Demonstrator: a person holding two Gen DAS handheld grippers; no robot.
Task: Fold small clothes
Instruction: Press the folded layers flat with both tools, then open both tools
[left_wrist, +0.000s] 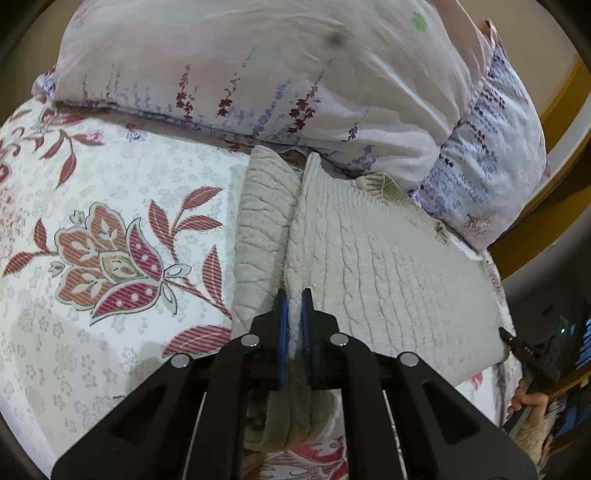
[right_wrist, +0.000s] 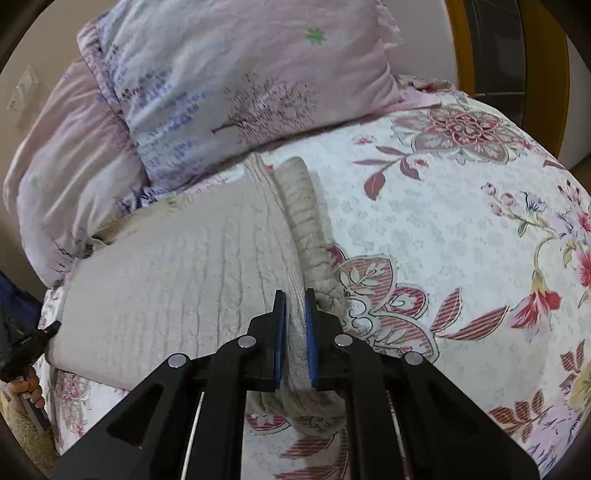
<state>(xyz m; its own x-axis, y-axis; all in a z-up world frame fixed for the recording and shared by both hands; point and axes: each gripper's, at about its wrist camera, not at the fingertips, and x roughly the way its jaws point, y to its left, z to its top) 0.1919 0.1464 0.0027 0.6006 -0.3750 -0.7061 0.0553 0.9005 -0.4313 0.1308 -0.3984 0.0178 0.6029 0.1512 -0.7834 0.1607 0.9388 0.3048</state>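
Note:
A cream cable-knit sweater (left_wrist: 380, 266) lies on the floral bedspread (left_wrist: 110, 206), its far end by the pillows. My left gripper (left_wrist: 294, 295) is shut on the sweater's left edge, raised into a ridge, with the sleeve (left_wrist: 258, 229) lying to its left. In the right wrist view my right gripper (right_wrist: 295, 295) is shut on the sweater's (right_wrist: 177, 266) right edge, with the other sleeve (right_wrist: 306, 221) hanging to its right. Each gripper shows at the edge of the other's view: the right one (left_wrist: 517, 343), the left one (right_wrist: 33, 339).
Two floral pillows (left_wrist: 258, 70) (right_wrist: 236, 70) lie against the sweater's far end. A wooden bed frame (left_wrist: 561, 96) (right_wrist: 461, 44) stands behind them. The bedspread (right_wrist: 461, 229) spreads wide to the right of the sweater.

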